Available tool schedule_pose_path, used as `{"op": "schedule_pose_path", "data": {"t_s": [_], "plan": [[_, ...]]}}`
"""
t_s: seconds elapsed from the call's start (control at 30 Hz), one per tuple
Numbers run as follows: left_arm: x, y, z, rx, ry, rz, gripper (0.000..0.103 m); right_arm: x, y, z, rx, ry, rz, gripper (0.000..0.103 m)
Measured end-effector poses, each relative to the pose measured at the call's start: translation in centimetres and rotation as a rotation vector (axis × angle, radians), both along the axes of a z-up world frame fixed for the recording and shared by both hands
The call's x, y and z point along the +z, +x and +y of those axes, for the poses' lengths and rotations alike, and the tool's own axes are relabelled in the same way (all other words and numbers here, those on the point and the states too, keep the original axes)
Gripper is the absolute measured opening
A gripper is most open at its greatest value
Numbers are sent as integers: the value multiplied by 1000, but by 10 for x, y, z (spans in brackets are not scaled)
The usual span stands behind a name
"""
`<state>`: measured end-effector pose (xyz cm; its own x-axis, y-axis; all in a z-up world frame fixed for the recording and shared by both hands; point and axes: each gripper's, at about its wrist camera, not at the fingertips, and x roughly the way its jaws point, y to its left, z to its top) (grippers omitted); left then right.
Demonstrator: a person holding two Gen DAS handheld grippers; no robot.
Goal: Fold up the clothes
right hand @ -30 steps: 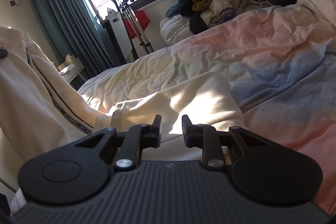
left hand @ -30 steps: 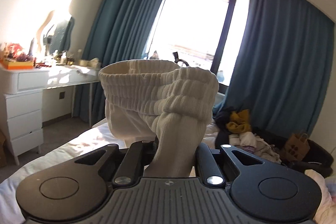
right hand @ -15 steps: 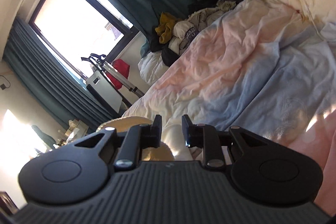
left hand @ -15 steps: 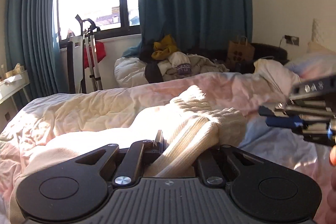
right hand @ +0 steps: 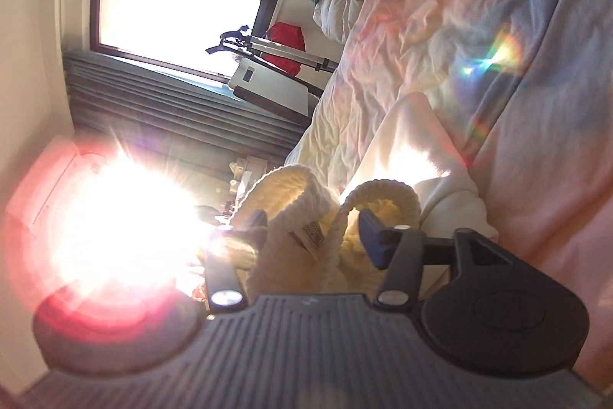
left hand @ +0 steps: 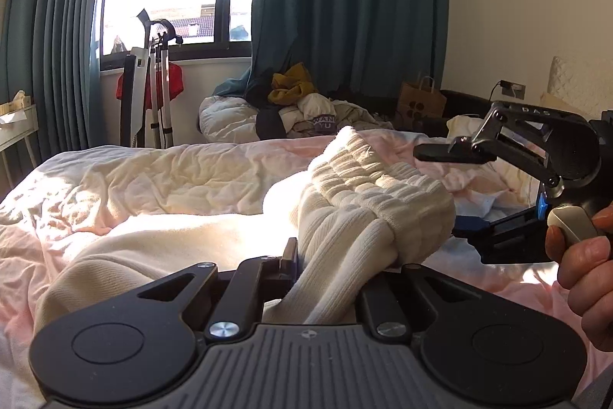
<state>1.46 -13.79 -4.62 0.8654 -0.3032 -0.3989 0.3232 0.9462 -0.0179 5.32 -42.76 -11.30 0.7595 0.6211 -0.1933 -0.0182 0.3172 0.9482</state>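
Observation:
A cream knitted garment with a thick ribbed waistband (left hand: 367, 194) lies across the bed, its body spread to the left (left hand: 161, 244). My left gripper (left hand: 333, 255) is shut on the ribbed band. My right gripper (right hand: 312, 232) is turned on its side with its jaws apart, and the ribbed band (right hand: 302, 202) sits bunched between them. From the left wrist view the right gripper (left hand: 452, 192) reaches in from the right, open around the far end of the band. Sun glare hides the left half of the right wrist view.
The bed (left hand: 115, 171) has a wrinkled pink, cream and blue cover. A heap of clothes (left hand: 299, 110) lies at its far end by the teal curtains (left hand: 345, 6). A folded metal stand (left hand: 153, 91) leans under the window. A paper bag (left hand: 421, 98) stands by the wall.
The left gripper swung down from the window side and laid the waistband on the bed. The right gripper rolled onto its side, opened, and moved in around the band.

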Motion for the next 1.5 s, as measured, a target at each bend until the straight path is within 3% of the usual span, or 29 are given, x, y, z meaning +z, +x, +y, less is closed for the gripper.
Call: {"op": "schedule_pose_path", "data": {"t_s": [0.13,0.27,0.33,0.37,0.5,0.67,0.73,0.83,0.97,1.07,1.17,1.27,1.33,1.37,1.47,1.5], "plan": [[-6,-6,6,-19,10,-14,11,-6,8,5,24,44,15,68],[-10,-10,8,-41,26,-21,11,-22,41,21,45,37,106,68],[-13,-13,8,-53,38,-25,11,-29,55,27,35,35,133,66],[-14,-14,8,-57,43,-22,11,-31,62,29,31,29,140,56],[-13,-16,3,-69,19,-51,11,-1,75,40,50,-100,18,26],[-2,0,-14,-96,-3,-107,13,47,97,37,79,-143,-214,23],[-11,12,-21,-126,-9,-85,14,54,109,30,78,-160,-236,23],[-33,26,-28,-179,-14,-30,19,43,126,14,64,-260,-213,23],[-63,34,-34,-224,24,38,20,-19,144,-1,67,-310,-37,22],[-65,38,-32,-238,18,39,22,-47,151,-7,64,-252,63,22],[-66,38,-28,-245,8,47,23,-39,150,-2,77,-285,46,23],[-64,32,-25,-253,23,61,32,-33,147,-2,85,-290,48,25],[-59,30,-20,-248,18,63,43,-30,142,-6,74,-292,64,33],[-57,28,-17,-244,10,63,51,-28,139,-7,64,-300,72,43],[-48,21,-6,-212,-4,97,57,-14,124,-11,15,-360,88,56],[-44,18,-1,-200,-12,113,61,-10,117,-14,-5,-377,94,66]]}}
